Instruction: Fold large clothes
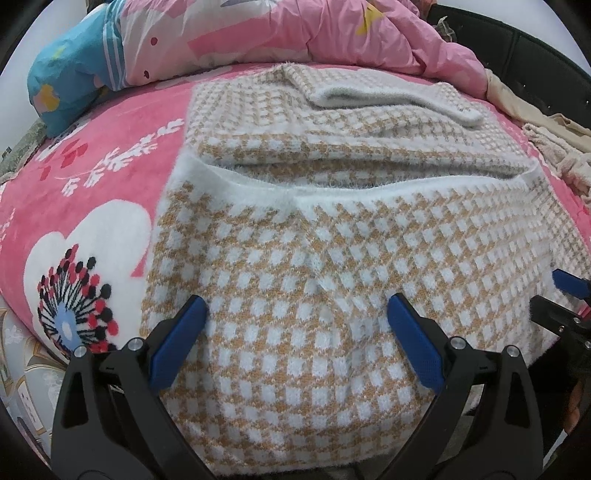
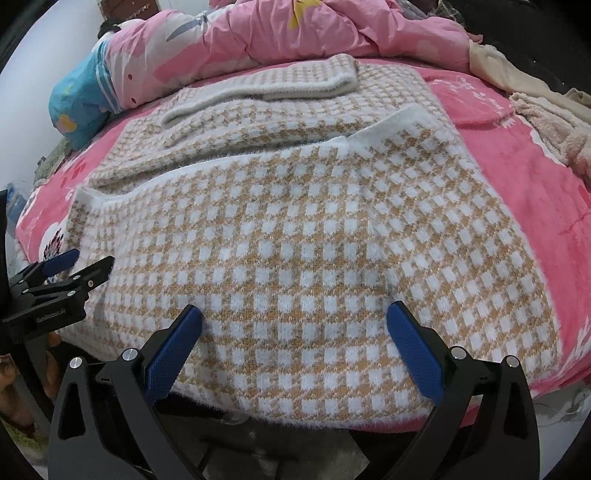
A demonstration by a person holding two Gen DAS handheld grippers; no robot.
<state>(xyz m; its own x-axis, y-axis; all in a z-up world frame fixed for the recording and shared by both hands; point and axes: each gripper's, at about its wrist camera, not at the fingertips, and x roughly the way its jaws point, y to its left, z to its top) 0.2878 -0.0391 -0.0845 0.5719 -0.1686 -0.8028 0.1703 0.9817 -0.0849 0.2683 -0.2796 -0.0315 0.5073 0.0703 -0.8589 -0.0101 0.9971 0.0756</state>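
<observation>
Both claws stand wide, holding nothing: the left claw (image 1: 297,306) at the bottom centre of its view and the right claw (image 2: 295,314) at the bottom centre of its own, each poised over the near folded edge of the checked sweater (image 1: 295,295). That sweater lies on the pink bed blanket (image 1: 110,177), filling the middle of both frames, with its white hem (image 1: 332,184) turned up across the middle and a sleeve (image 2: 266,88) laid across the body toward the upper centre. Knitted and fuzzy, it looks soft, limp and fairly thick, so it should drape and sag rather than slip. A sound hold, I judge, would be at the two near corners, pinching both layers together. Beyond it, along the top of the frames, a pink quilt (image 1: 295,33) is heaped.
</observation>
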